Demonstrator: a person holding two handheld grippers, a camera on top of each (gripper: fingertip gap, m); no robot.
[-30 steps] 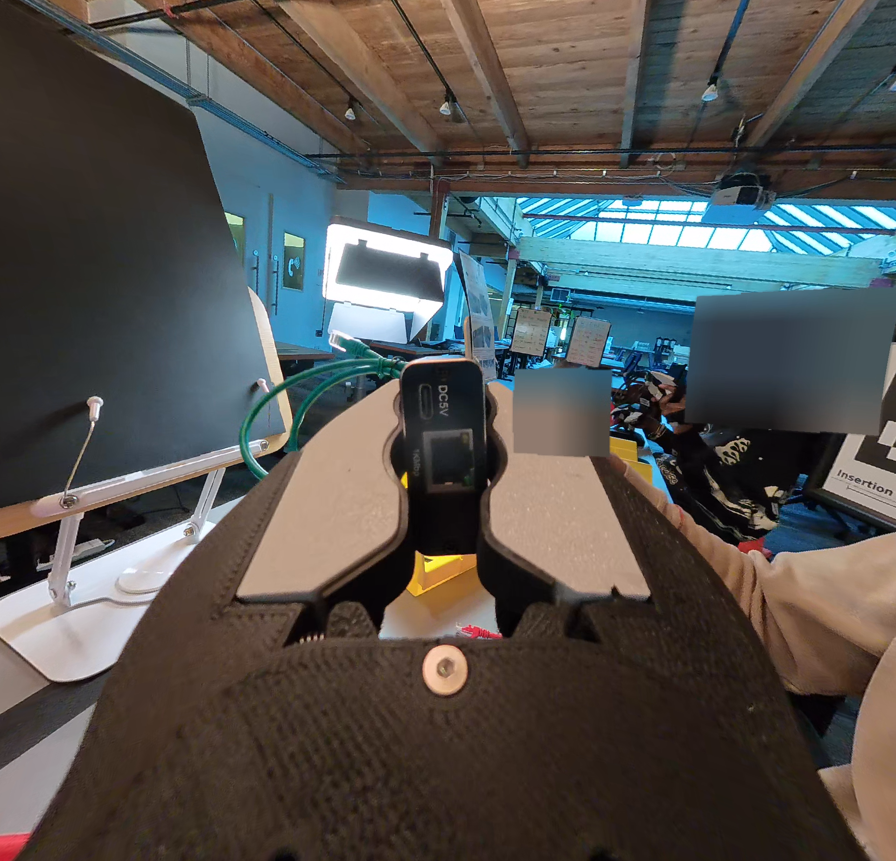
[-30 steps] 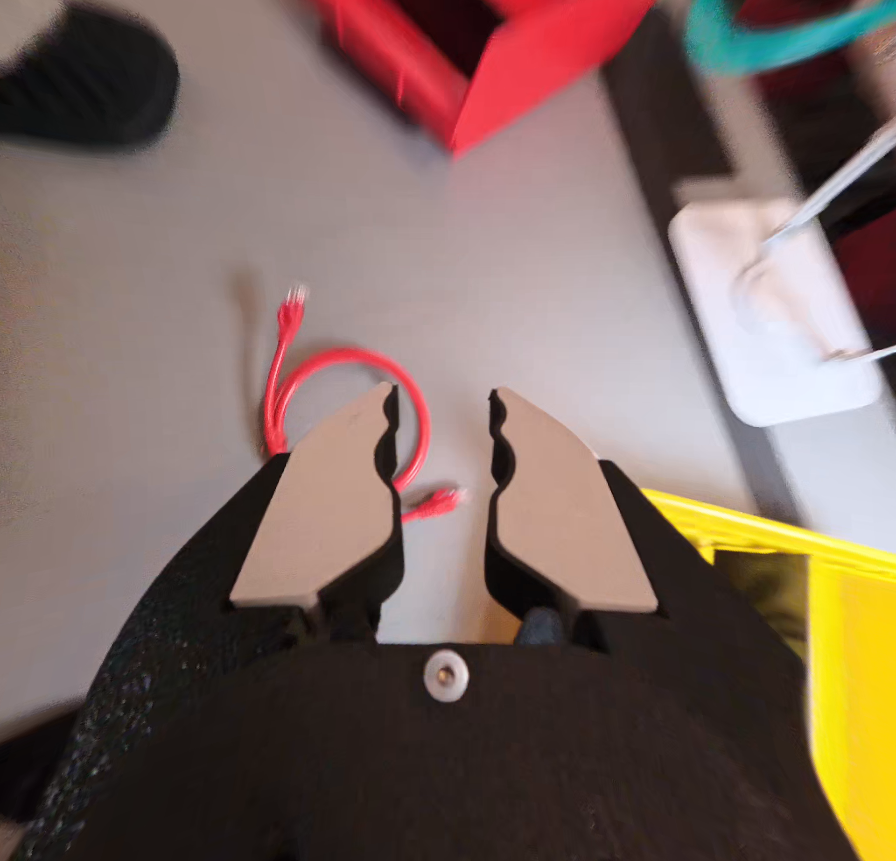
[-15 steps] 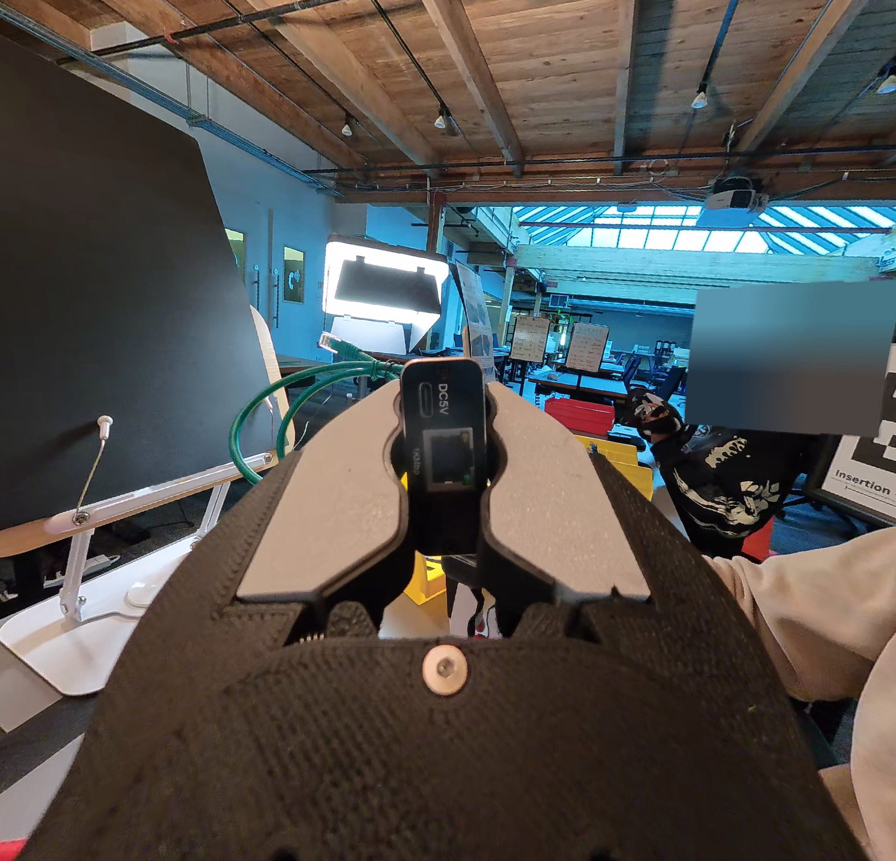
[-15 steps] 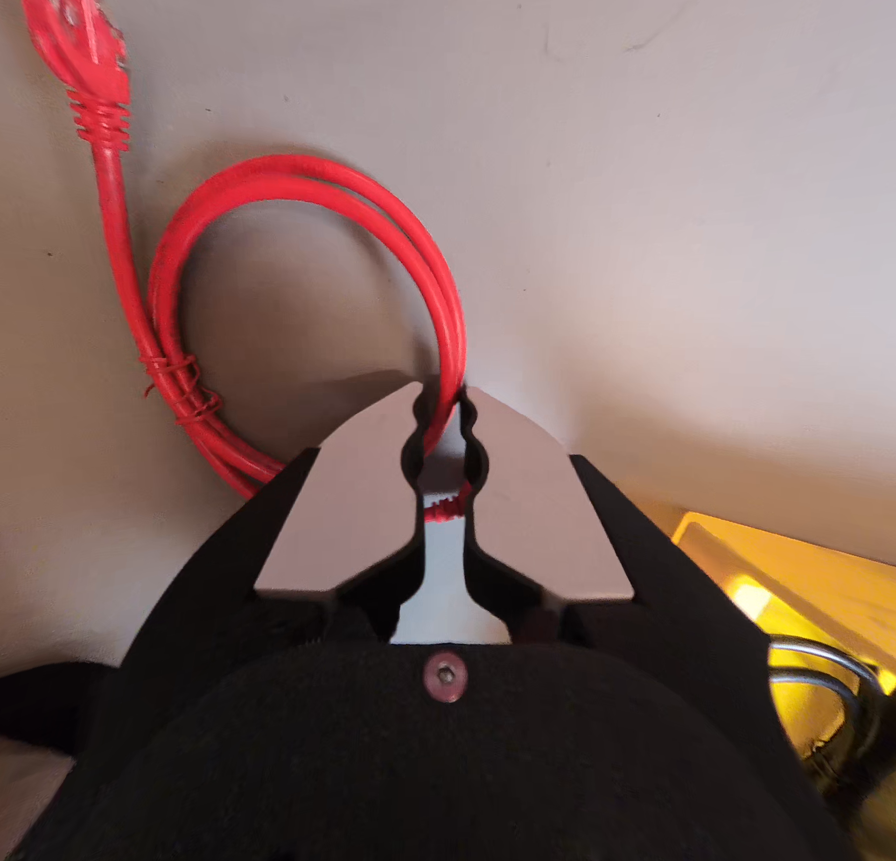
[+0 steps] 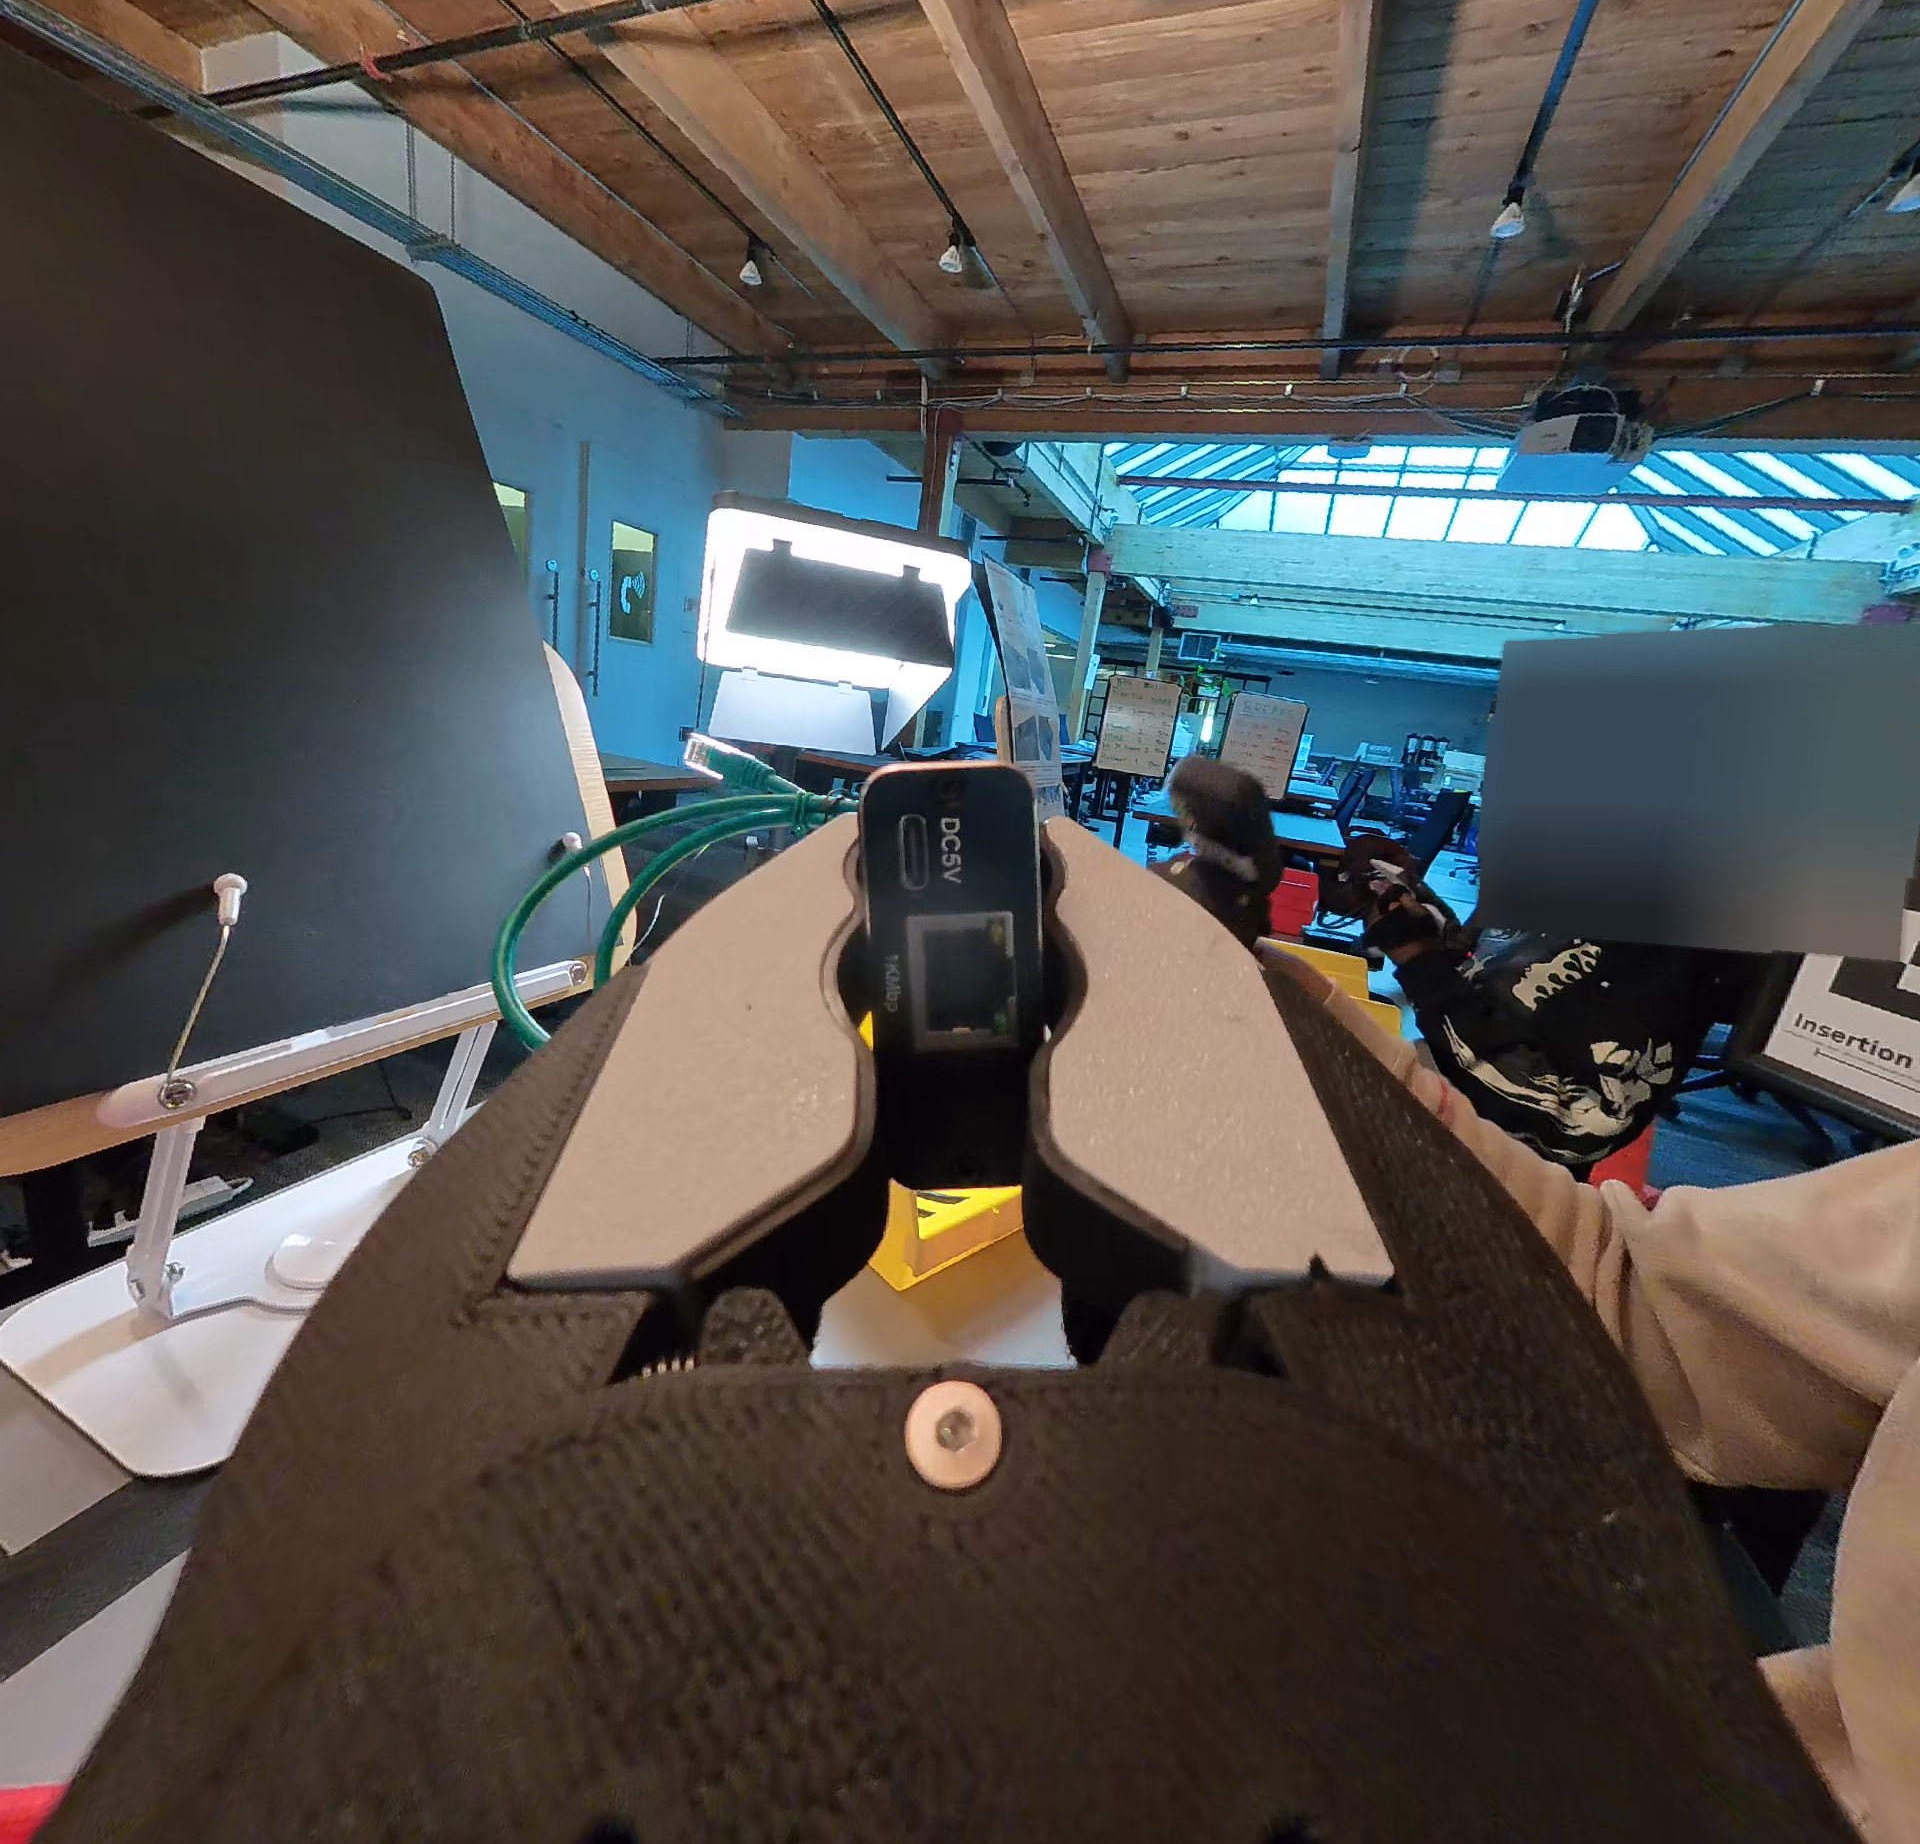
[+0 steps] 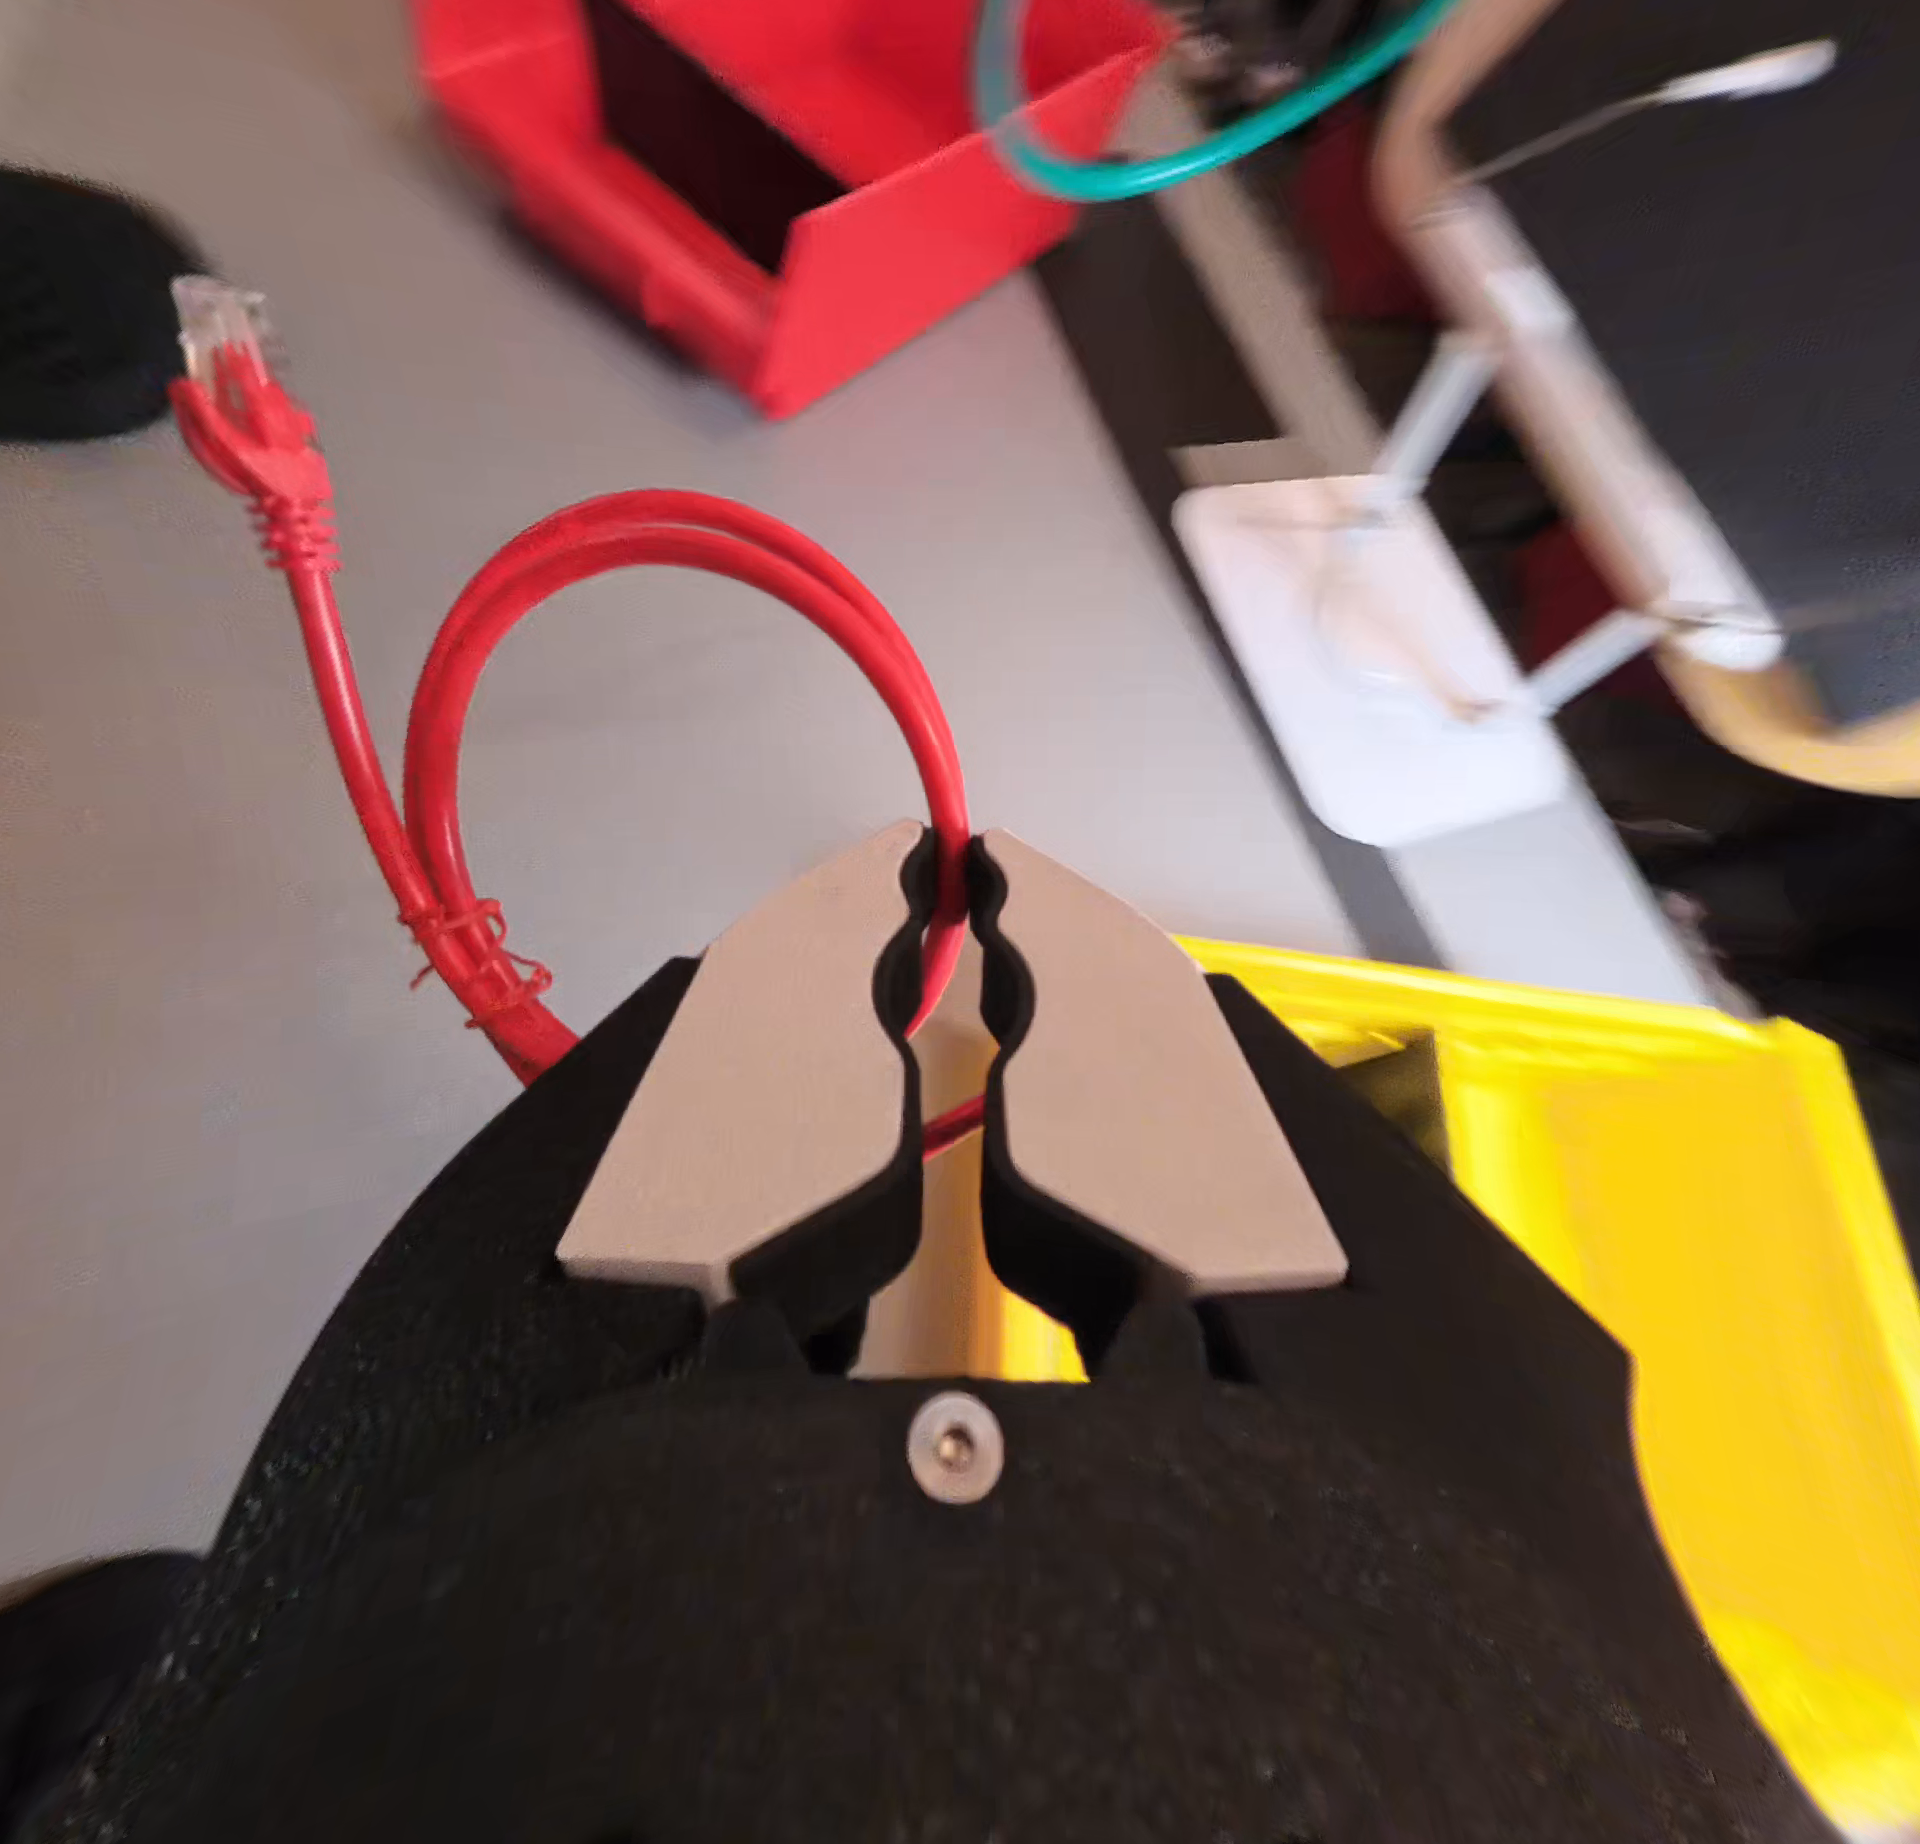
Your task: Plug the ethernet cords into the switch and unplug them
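Note:
My left gripper (image 5: 951,859) is shut on a small black switch (image 5: 951,921) and holds it upright in the air, its empty port facing me. A green ethernet cord (image 5: 623,859) loops out behind the switch to the left, one plug end free; the same cord shows at the top of the right wrist view (image 6: 1143,163). My right gripper (image 6: 948,844) is shut on a coiled red ethernet cord (image 6: 665,537) and holds it above the grey table (image 6: 520,651). The cord's free plug (image 6: 223,324) sticks up at the left.
A red bin (image 6: 769,132) stands at the back of the table, a yellow bin (image 6: 1558,1171) at the right below my right gripper. A white stand with a thin arm (image 5: 208,1275) sits at the left by a black board (image 5: 208,651). A person's sleeve (image 5: 1714,1306) is at the right. My hands' fingertips stand some 25 cm from each other.
My right gripper came down over the red cord, shut on it and has lifted it off the table. My left gripper keeps holding the switch, nearly still.

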